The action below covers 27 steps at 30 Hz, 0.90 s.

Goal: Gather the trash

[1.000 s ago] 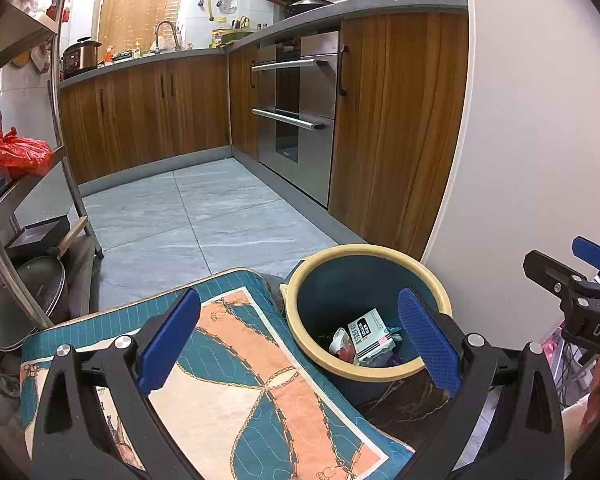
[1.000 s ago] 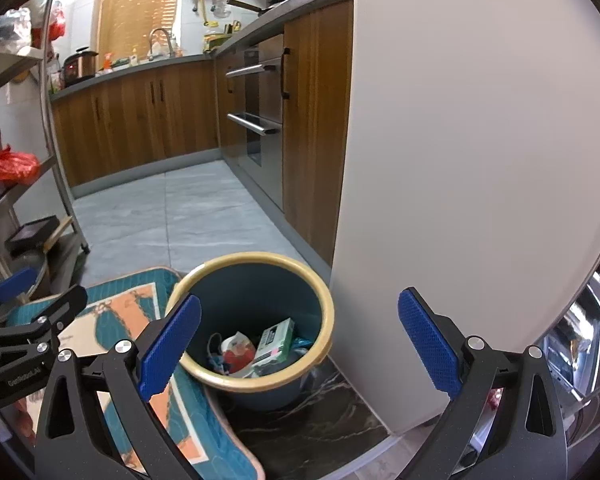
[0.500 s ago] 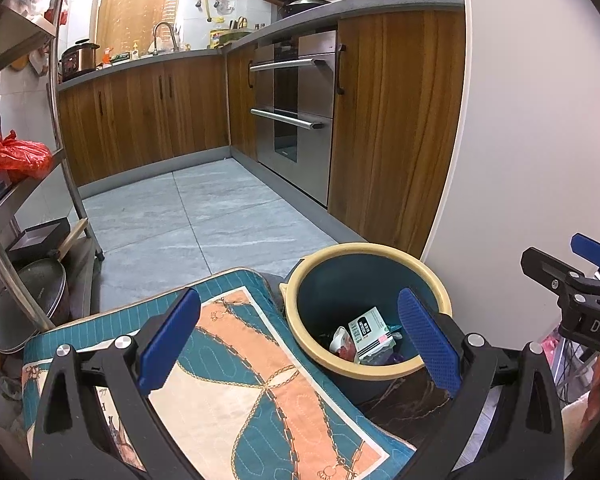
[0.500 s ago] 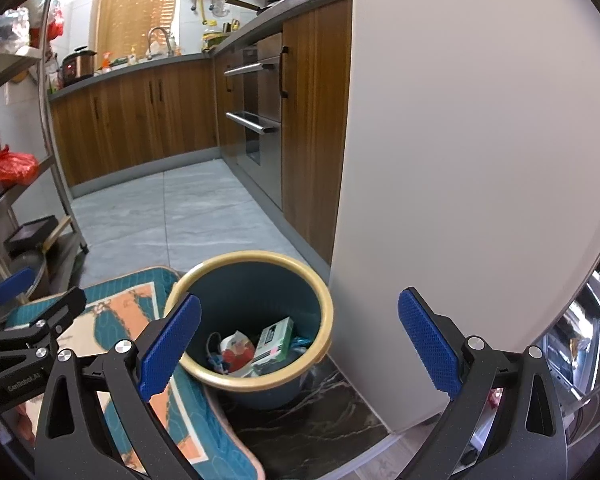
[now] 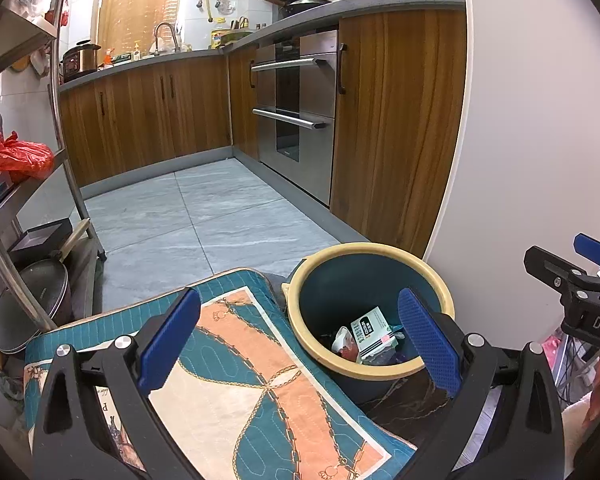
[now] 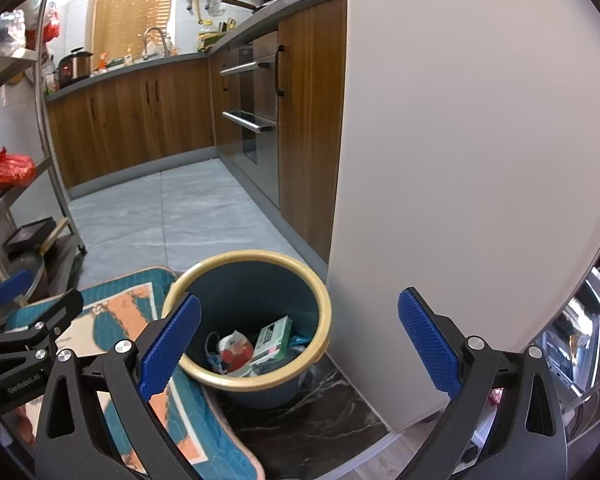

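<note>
A floor of large pale grey stone-look tiles (image 5: 204, 216) is seen running to the far end of a narrow kitchen. Brown wood-grain base cabinets (image 5: 148, 116) under a grey countertop (image 5: 148, 62) are set along the far wall and the right side, where a built-in stainless steel oven (image 5: 296, 108) is fitted. A chrome tap (image 5: 165, 34) is placed below a brightly backlit window with a bamboo blind (image 5: 140, 12). A smooth white wall panel (image 6: 460, 140) fills the near right. A metal shelving rack (image 5: 60, 128) stands at the left. A teal and peach patterned mat (image 5: 244, 376) is laid on the near floor.
</note>
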Tool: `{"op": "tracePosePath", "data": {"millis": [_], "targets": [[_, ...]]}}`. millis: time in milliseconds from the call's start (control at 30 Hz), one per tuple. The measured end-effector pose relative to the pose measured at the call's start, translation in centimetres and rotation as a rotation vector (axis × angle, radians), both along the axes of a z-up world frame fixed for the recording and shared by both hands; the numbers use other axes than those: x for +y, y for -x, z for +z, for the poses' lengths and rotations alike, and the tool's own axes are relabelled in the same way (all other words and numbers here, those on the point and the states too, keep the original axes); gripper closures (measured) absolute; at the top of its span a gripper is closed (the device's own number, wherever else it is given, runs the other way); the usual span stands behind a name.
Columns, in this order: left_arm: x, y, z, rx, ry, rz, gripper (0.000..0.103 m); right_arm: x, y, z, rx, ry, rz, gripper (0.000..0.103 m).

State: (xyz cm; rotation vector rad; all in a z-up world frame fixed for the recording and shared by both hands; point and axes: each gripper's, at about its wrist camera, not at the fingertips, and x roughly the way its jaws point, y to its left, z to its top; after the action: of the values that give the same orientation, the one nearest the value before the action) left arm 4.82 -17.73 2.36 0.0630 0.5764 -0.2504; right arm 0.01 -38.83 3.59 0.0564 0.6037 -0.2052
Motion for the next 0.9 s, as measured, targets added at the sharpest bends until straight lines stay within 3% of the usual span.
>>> {"op": "tracePosePath", "data": {"millis": [267, 633, 900], "targets": [[0.17, -0.01, 0.07, -0.002, 0.006, 0.008, 0.005, 0.00, 0.04, -0.03, 0.001, 0.000, 0.001, 0.005], [-0.73, 0.35, 0.05, -0.035, -0.046, -0.012, 0.005, 0.15, -0.07, 0.10, 0.007, 0.001, 0.006, 0.005], [0.26, -0.39, 0.35, 0.018, -0.008, 0.021, 0.005, 0.03, -0.42, 0.20, 0.028, -0.010, -0.007, 0.005]]}}
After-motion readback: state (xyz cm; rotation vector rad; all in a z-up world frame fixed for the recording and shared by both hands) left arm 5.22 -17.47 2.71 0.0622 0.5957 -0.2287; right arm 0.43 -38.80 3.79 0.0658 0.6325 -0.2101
